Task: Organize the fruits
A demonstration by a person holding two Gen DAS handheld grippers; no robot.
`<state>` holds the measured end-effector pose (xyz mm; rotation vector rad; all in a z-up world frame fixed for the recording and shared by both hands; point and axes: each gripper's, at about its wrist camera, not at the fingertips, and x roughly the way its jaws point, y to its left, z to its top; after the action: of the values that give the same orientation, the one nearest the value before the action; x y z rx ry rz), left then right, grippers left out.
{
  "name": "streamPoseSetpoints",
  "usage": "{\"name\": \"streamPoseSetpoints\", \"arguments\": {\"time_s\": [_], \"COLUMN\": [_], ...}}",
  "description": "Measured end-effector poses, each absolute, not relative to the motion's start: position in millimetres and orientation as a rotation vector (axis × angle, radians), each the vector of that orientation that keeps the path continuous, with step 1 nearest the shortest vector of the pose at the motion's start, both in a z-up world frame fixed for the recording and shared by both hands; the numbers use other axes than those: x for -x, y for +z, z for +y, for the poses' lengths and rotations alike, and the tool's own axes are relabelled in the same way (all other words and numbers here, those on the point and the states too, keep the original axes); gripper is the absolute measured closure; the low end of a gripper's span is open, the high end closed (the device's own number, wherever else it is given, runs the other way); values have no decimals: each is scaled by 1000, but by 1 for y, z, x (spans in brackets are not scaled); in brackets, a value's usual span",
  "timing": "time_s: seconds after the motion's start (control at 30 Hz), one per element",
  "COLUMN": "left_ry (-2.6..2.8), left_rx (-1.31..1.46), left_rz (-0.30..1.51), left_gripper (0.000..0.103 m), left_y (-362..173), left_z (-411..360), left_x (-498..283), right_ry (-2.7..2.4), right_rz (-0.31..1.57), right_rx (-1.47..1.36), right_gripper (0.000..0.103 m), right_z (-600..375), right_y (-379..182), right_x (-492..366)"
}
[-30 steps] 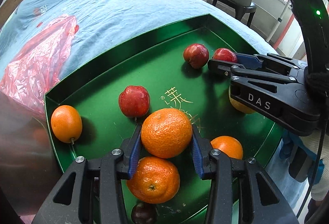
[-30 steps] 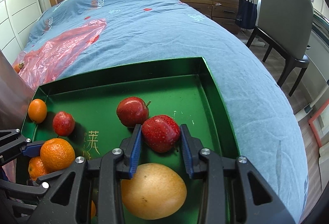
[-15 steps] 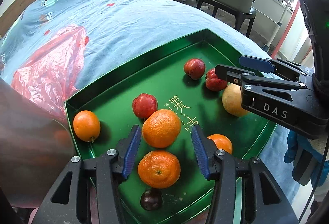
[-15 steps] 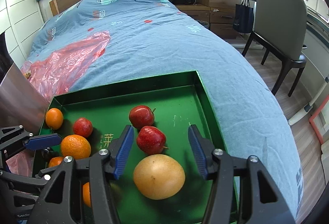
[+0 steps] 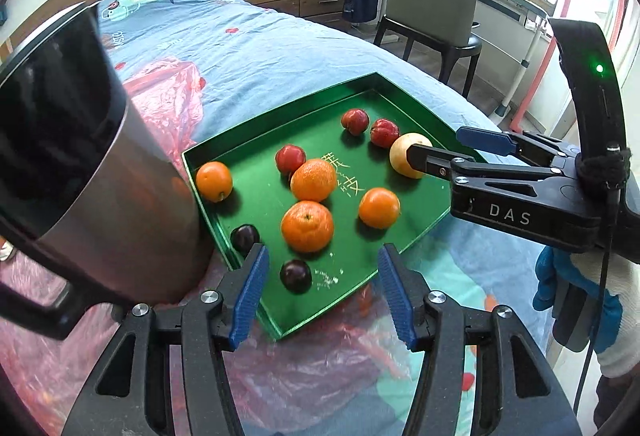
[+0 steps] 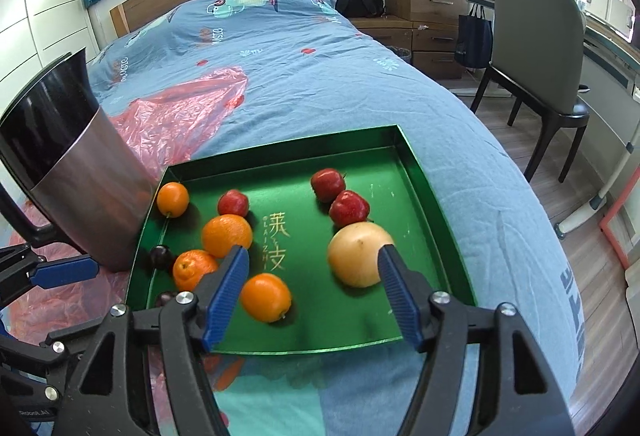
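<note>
Blue-padded left gripper (image 5: 320,288) and right gripper (image 6: 312,290), opening, hover empty above green tray (image 6: 424,171).

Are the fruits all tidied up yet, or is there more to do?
Nearly, it seems. Oranges sit at one side of the green tray, red fruits and the big yellow fruit at the other. The left hand-held gripper and the right hand-held gripper are opening and hold nothing. Dark plums and one red fruit still mix with oranges.
</note>
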<state>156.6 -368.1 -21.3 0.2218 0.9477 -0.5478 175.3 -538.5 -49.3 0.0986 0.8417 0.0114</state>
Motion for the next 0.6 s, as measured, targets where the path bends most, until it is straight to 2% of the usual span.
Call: {"name": "streamPoseSetpoints", "arguments": {"time_s": [0.6], "left_ry": [-348], "left_rx": [-139], "left_rz": [902], "left_gripper": [48], "left_y": [-15], "left_z": [-232], "left_x": [-81], "right_ry": [101], "right_rz": [813], "right_rx": [-40], "right_gripper": [0], "right_z": [-414], "right_y": [-27], "right_x": [-86]}}
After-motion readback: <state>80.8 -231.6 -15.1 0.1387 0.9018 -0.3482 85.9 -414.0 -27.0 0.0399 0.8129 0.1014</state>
